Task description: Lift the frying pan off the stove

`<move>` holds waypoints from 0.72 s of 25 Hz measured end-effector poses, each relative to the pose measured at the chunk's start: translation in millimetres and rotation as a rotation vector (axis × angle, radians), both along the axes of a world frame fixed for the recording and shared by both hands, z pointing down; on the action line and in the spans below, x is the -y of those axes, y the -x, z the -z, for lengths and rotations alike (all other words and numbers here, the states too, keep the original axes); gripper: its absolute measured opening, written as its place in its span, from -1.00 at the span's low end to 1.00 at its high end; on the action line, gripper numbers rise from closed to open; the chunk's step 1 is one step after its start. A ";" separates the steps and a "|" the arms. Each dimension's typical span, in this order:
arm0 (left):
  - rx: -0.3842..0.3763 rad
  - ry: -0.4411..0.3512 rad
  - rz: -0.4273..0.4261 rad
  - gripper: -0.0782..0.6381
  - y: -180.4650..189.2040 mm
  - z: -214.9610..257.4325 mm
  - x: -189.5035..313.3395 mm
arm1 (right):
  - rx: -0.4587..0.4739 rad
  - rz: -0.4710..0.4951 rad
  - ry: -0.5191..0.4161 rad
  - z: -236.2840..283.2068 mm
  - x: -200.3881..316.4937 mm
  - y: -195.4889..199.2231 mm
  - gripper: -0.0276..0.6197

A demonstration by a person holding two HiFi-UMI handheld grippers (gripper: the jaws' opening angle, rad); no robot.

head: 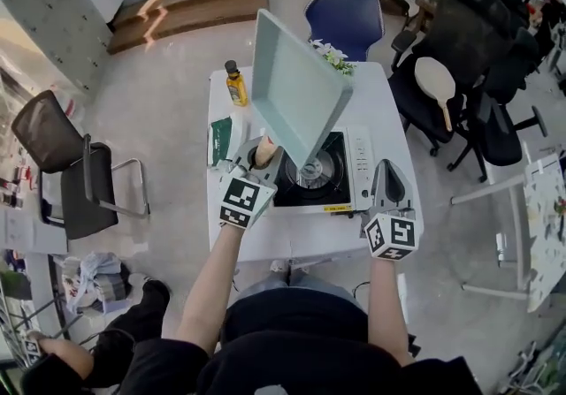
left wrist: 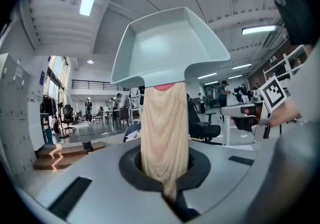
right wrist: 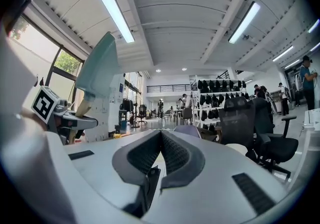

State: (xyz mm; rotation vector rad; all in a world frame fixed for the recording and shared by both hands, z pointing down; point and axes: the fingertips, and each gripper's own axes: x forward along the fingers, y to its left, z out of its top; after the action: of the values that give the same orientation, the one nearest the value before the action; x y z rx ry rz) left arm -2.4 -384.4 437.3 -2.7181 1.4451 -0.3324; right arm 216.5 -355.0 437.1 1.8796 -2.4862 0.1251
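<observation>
— Jaws first, on the left gripper (head: 259,159): closed or apart?
— Closed tight on the pale wooden handle (left wrist: 164,133) of the frying pan (head: 296,88).
— And on the right gripper (right wrist: 160,140)?
— Pressed together, pad against pad, holding nothing. Sitting low by the right edge of the stove (head: 361,163), apart from the pan.
— Whereabouts of the pan?
— Up above the stove, tipped steeply, handle end lowest and far rim highest. Pale green, square, with a raised rim.
— Clear of the burner (head: 311,174)?
— Probably. Seen from overhead, the lower edge overlaps the burner, so hard to swear to a gap.
— Anything else on the bench (head: 380,110)?
— Green packet (head: 220,139) just left of the stove. Further back on that side, a dark-capped bottle (head: 235,84) of yellow liquid near the corner. Small spray of white flowers (head: 334,56) at the back edge, just beside the pan's upper corner.
— Beyond the bench?
— Blue chair (head: 345,18) pushed up behind it. Black office chairs (head: 469,40) crowded to the right. Dark chair with a metal frame (head: 62,172) well off to the left. Wooden steps (head: 190,6) at the very back.
</observation>
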 end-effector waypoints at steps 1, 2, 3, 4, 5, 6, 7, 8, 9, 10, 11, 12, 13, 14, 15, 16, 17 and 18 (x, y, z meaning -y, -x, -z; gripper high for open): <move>-0.018 -0.010 0.019 -0.74 2.3 4.6 -2.2 | -0.001 0.005 -0.005 1.5 0.2 1.2 -0.91; -0.033 -0.019 0.038 -0.74 5.0 8.6 -4.4 | -0.001 0.010 -0.010 3.4 0.7 2.9 -0.91; -0.045 -0.029 0.057 -0.74 8.2 12.0 -6.9 | -0.003 0.017 -0.017 5.5 1.4 5.2 -0.91; -0.055 -0.039 0.075 -0.74 11.9 15.0 -9.7 | -0.005 0.025 -0.023 7.8 2.1 8.3 -0.91; -0.063 -0.052 0.092 -0.74 15.8 17.6 -12.9 | -0.007 0.034 -0.029 9.9 2.5 11.9 -0.91; -0.070 -0.066 0.108 -0.74 19.5 20.0 -16.5 | -0.008 0.043 -0.035 11.8 2.7 15.6 -0.91; -0.077 -0.081 0.123 -0.74 22.8 22.3 -20.1 | -0.009 0.052 -0.039 13.3 2.8 19.0 -0.91; -0.083 -0.095 0.135 -0.74 25.5 24.3 -23.6 | -0.009 0.059 -0.042 14.4 2.8 21.7 -0.91; -0.088 -0.109 0.146 -0.74 27.9 26.2 -26.9 | -0.008 0.064 -0.045 15.1 2.8 23.8 -0.91; -0.091 -0.121 0.154 -0.74 29.9 27.9 -30.1 | -0.007 0.067 -0.047 15.6 2.7 25.3 -0.91; -0.094 -0.131 0.159 -0.74 31.6 29.5 -33.3 | -0.008 0.069 -0.048 16.1 2.3 26.8 -0.91; -0.097 -0.137 0.162 -0.74 33.1 31.0 -36.3 | -0.010 0.072 -0.050 16.7 1.7 28.3 -0.91; -0.101 -0.140 0.166 -0.74 34.4 32.1 -39.1 | -0.014 0.074 -0.051 17.3 1.2 30.0 -0.91; -0.107 -0.140 0.169 -0.74 35.5 32.7 -41.6 | -0.017 0.076 -0.053 17.9 0.5 31.7 -0.91; -0.114 -0.138 0.172 -0.74 36.5 32.6 -43.8 | -0.020 0.078 -0.054 18.5 -0.2 33.3 -0.91; -0.123 -0.135 0.175 -0.74 37.5 32.0 -45.9 | -0.020 0.080 -0.057 19.1 -1.0 34.6 -0.91; -0.133 -0.132 0.178 -0.74 38.6 31.2 -47.7 | -0.020 0.080 -0.059 19.8 -1.8 35.4 -0.91; -0.140 -0.130 0.182 -0.74 40.0 30.4 -49.4 | -0.018 0.079 -0.060 20.6 -2.5 36.0 -0.91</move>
State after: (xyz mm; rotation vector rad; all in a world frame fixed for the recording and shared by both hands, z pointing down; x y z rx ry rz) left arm -42.4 -335.0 406.9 -2.5590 1.6908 -0.0528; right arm 180.5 -352.5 416.5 1.7919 -2.5759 0.0318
